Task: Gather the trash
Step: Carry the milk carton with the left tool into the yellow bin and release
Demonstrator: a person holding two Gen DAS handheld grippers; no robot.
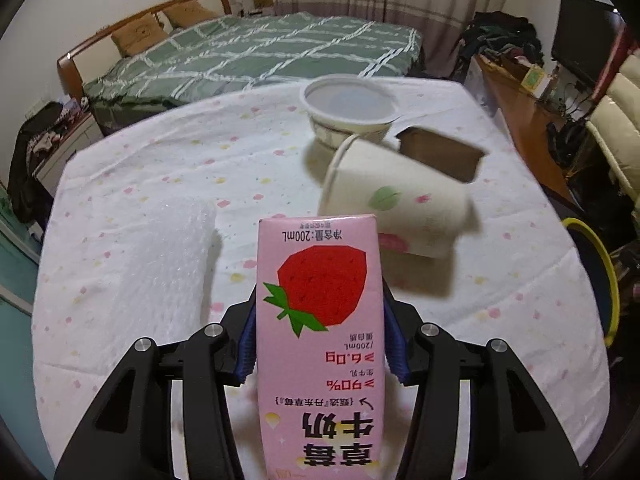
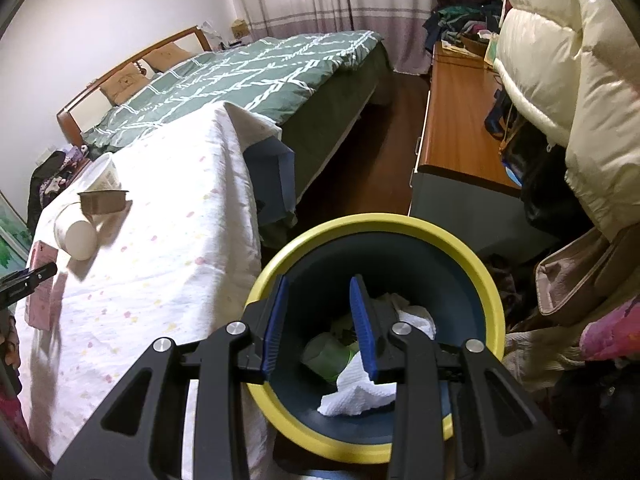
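My left gripper (image 1: 320, 312) is shut on a pink strawberry milk carton (image 1: 320, 320), held upside down above the table. Beyond it a paper cup (image 1: 394, 204) lies on its side, with a white bowl (image 1: 350, 110) and a brown tray (image 1: 440, 154) behind. A white bubble-wrap sheet (image 1: 160, 256) lies at the left. My right gripper (image 2: 320, 320) is open and empty over a blue bin with a yellow rim (image 2: 494, 300), which holds white tissue (image 2: 360, 396) and a green item (image 2: 326, 354). The carton (image 2: 40, 288), cup (image 2: 76, 234), tray (image 2: 104, 202) and bowl (image 2: 100, 174) also show in the right wrist view.
The table wears a white dotted cloth (image 1: 140, 168). The bin's rim (image 1: 608, 280) shows at the table's right edge. A bed with a green cover (image 1: 260, 52) stands behind. A wooden desk (image 2: 456, 120) and a cream jacket (image 2: 560, 60) are at the right.
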